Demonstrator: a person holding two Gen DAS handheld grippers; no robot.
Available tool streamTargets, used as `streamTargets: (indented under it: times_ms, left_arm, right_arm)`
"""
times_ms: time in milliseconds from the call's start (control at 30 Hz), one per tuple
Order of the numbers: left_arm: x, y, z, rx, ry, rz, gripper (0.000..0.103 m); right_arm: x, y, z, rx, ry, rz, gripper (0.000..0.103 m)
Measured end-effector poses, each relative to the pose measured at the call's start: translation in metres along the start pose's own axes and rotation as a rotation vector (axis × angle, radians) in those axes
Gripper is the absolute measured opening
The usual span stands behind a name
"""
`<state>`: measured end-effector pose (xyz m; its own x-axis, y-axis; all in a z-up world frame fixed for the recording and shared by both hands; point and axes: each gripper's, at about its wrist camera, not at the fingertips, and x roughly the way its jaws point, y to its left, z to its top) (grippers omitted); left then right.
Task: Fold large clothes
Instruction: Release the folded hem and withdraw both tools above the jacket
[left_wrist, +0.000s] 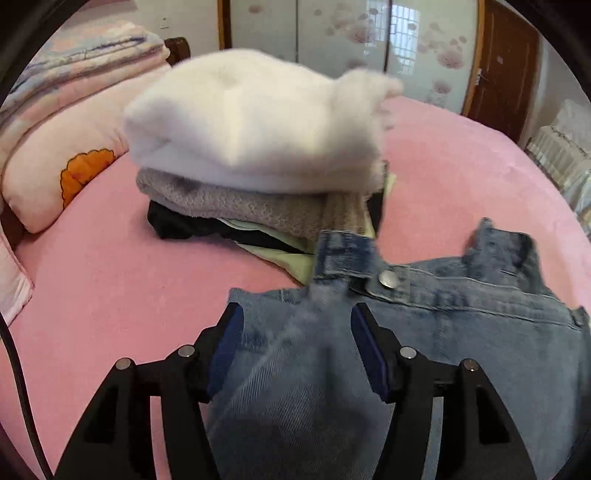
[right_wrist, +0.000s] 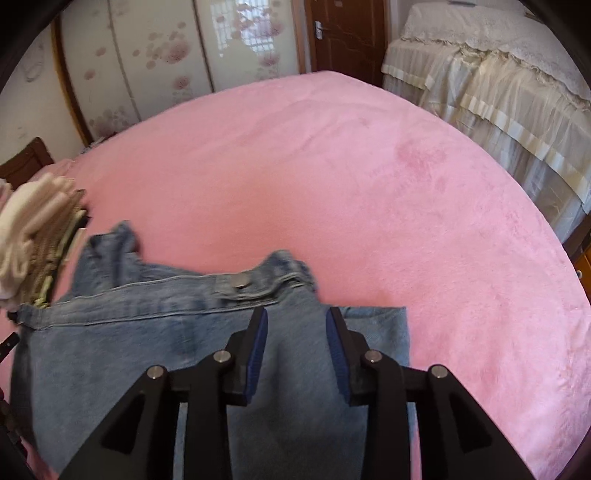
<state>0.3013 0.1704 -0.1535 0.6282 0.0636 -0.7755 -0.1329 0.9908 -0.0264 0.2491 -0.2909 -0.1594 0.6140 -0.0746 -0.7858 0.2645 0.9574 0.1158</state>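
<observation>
Blue jeans (left_wrist: 461, 332) lie folded on the pink bed (left_wrist: 110, 277), waistband and metal button (left_wrist: 388, 278) towards the far side. My left gripper (left_wrist: 295, 310) hangs over their left part. Its blue pads stand apart, with a blurred ridge of denim loose between them. In the right wrist view the jeans (right_wrist: 129, 332) spread to the left, and my right gripper (right_wrist: 297, 312) sits over their right end. It is open too, with a fold of denim in the gap and neither pad pressing on it.
A stack of folded clothes (left_wrist: 251, 147), white on top, stands just beyond the jeans, and shows as a stack (right_wrist: 33, 229) at the left edge. A pink pillow (left_wrist: 55, 166) and a folded quilt (left_wrist: 74, 59) lie at left. Cream-draped furniture (right_wrist: 498, 81) borders the bed (right_wrist: 369, 184) on the right.
</observation>
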Motion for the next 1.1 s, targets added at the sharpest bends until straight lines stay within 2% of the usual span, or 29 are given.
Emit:
streamTargets:
  times_ms: [133, 300, 400, 500, 600, 667, 700, 733, 800, 867, 900, 967, 1100]
  left_arm:
    - [-0.054, -0.023, -0.019, 0.052, -0.043, -0.097, 0.059]
    - [-0.087, -0.054, -0.058, 0.001, -0.036, -0.183, 0.059]
    - [-0.086, -0.07, -0.082, -0.032, -0.021, -0.183, 0.059]
    - [-0.069, -0.077, -0.102, -0.049, 0.011, -0.142, 0.059]
    - [-0.044, -0.071, -0.119, -0.05, 0.062, -0.074, 0.059]
    - [-0.043, -0.061, -0.121, -0.053, 0.034, -0.071, 0.059]
    - [-0.043, -0.053, -0.12, -0.05, 0.024, -0.045, 0.059]
    - [-0.042, -0.046, -0.119, -0.048, 0.024, -0.019, 0.059]
    - [-0.039, -0.028, -0.117, -0.065, 0.03, 0.006, 0.059]
    - [-0.033, -0.003, -0.114, -0.099, 0.044, 0.019, 0.059]
    - [-0.032, 0.007, -0.113, -0.107, 0.044, 0.012, 0.055]
    - [-0.032, 0.019, -0.112, -0.104, 0.036, -0.005, 0.05]
    - [-0.035, 0.025, -0.11, -0.072, 0.02, 0.026, 0.05]
  right_arm:
    - [-0.035, 0.051, -0.027, -0.087, -0.017, 0.079, 0.033]
    - [-0.063, 0.125, -0.074, -0.14, -0.009, 0.256, 0.033]
    - [-0.065, 0.156, -0.104, -0.18, -0.021, 0.285, 0.033]
    - [-0.05, 0.162, -0.126, -0.177, 0.012, 0.288, 0.033]
    - [-0.031, 0.143, -0.136, -0.165, 0.04, 0.241, 0.03]
    - [-0.028, 0.123, -0.137, -0.144, 0.028, 0.215, 0.03]
    - [-0.028, 0.109, -0.135, -0.133, 0.018, 0.197, 0.024]
    - [-0.03, 0.095, -0.134, -0.124, 0.009, 0.187, 0.022]
    - [-0.03, 0.063, -0.131, -0.11, -0.002, 0.108, 0.022]
    - [-0.032, 0.032, -0.13, -0.078, -0.004, 0.124, 0.011]
    - [-0.033, 0.017, -0.129, -0.06, -0.004, 0.1, 0.009]
    - [-0.036, -0.013, -0.128, -0.042, -0.011, -0.034, 0.013]
    - [-0.042, -0.057, -0.131, 0.036, -0.015, -0.028, 0.001]
